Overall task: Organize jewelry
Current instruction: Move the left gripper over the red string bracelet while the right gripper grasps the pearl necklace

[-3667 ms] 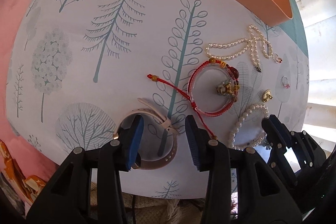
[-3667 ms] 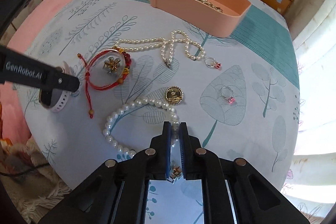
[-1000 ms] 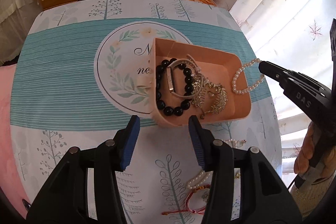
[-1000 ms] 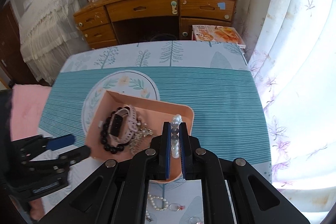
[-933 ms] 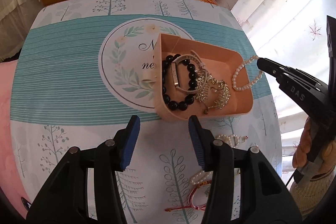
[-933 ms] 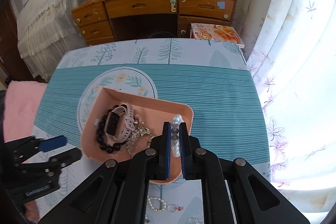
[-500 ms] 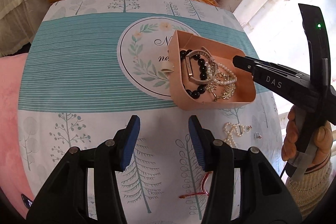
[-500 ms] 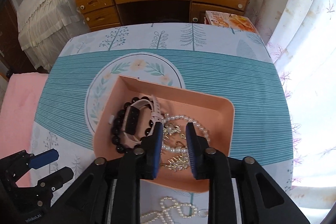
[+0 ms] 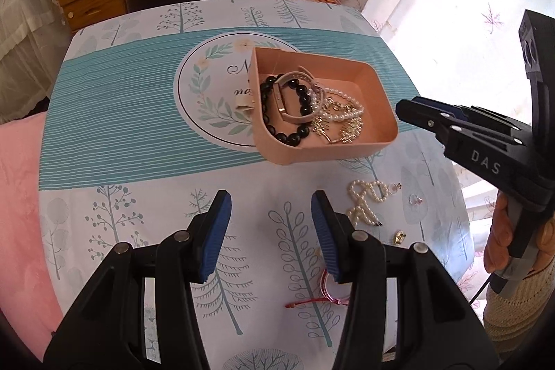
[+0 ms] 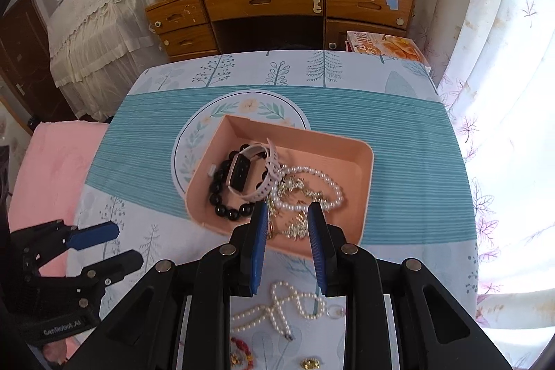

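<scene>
A table covered by a tree-patterned tablecloth (image 9: 138, 134) with a teal striped band fills both views, with a wooden desk (image 10: 277, 6) beyond it. A pink tray (image 10: 364, 182) sits near the middle of the cloth and holds a black bead bracelet (image 10: 225, 210), a pale pink watch (image 10: 242, 172), a pearl bracelet (image 10: 329, 189) and gold chains, all tangled together. The right gripper (image 10: 287, 221) hovers over the tray's near edge, its jaws spread and empty. The left gripper (image 9: 269, 224) hangs over bare cloth, jaws wide apart, holding nothing. On the cloth near the tray lie a pearl necklace (image 9: 364, 203), a red cord bracelet (image 9: 326, 283), a ring (image 9: 415, 200) and a small gold pendant (image 9: 399, 236).
</scene>
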Demonstrator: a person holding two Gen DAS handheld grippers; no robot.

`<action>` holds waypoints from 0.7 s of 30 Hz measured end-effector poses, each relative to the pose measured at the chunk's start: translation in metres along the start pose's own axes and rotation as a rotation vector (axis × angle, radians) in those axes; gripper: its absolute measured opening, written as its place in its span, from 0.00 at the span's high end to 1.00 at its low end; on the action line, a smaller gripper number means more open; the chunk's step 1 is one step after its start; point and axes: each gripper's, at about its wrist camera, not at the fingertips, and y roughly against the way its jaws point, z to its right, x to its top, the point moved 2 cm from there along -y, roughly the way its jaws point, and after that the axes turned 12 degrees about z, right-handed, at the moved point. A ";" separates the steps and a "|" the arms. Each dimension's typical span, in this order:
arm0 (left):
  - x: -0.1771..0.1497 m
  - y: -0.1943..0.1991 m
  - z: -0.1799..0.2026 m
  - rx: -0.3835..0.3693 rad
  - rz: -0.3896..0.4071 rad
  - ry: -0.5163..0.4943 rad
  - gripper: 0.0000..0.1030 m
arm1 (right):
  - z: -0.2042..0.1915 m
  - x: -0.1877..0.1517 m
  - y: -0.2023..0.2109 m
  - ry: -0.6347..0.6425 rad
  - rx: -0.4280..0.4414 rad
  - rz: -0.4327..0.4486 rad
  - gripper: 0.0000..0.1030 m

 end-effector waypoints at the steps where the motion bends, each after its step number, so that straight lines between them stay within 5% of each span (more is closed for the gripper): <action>1: -0.001 0.001 0.003 0.000 -0.001 -0.006 0.56 | 0.002 -0.004 0.006 0.002 0.003 0.002 0.77; 13: -0.027 0.012 0.040 -0.021 -0.043 -0.091 0.56 | 0.029 -0.059 0.060 -0.004 0.056 -0.023 0.77; 21: -0.071 -0.006 0.063 -0.058 -0.170 -0.124 0.56 | 0.042 -0.090 0.071 0.007 0.098 -0.056 0.74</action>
